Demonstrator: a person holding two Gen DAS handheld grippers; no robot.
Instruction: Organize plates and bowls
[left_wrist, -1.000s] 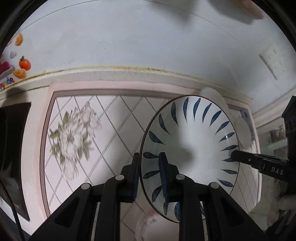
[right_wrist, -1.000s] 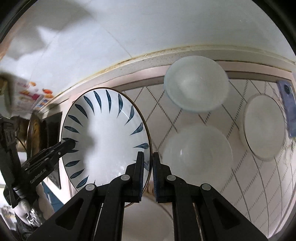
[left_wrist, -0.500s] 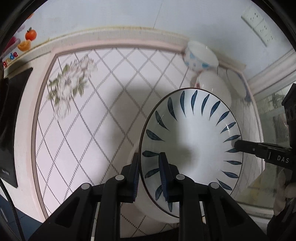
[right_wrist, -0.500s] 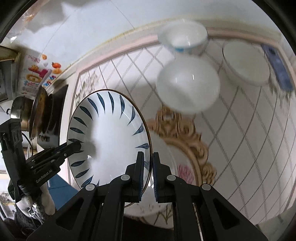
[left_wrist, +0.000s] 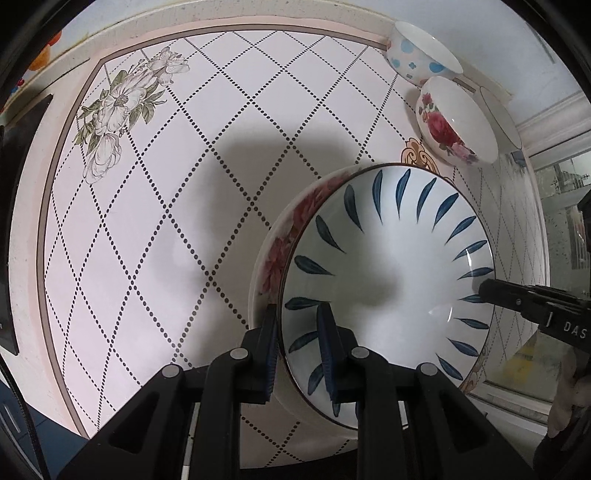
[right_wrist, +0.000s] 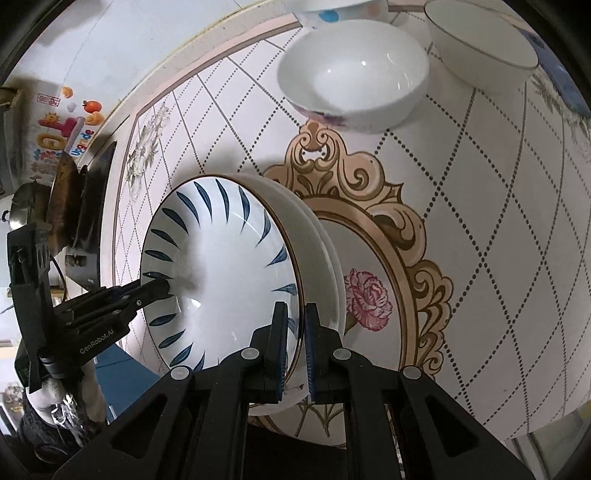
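Note:
A white plate with blue leaf marks (left_wrist: 388, 277) (right_wrist: 221, 277) is held by its rim on two opposite sides. My left gripper (left_wrist: 298, 347) is shut on its near-left rim, and it shows in the right wrist view as black fingers (right_wrist: 159, 286). My right gripper (right_wrist: 295, 343) is shut on the opposite rim, and its fingertip (left_wrist: 487, 291) shows in the left wrist view. Right under this plate lies a white plate with a red flower rim (left_wrist: 280, 251) (right_wrist: 321, 258). Whether the two plates touch I cannot tell.
Three bowls stand at the far end of the patterned tabletop (left_wrist: 166, 221): a blue-dotted one (left_wrist: 417, 55), a rose-painted one (left_wrist: 454, 122) (right_wrist: 351, 74) and a plain white one (right_wrist: 484, 40). A black hob (left_wrist: 14, 184) with a pan (right_wrist: 62, 199) is at the left.
Both grippers have come down and tilted toward the tabletop with the blue-leaf plate between them. The flower-rimmed plate now shows close beneath it, and the bowls have come into view.

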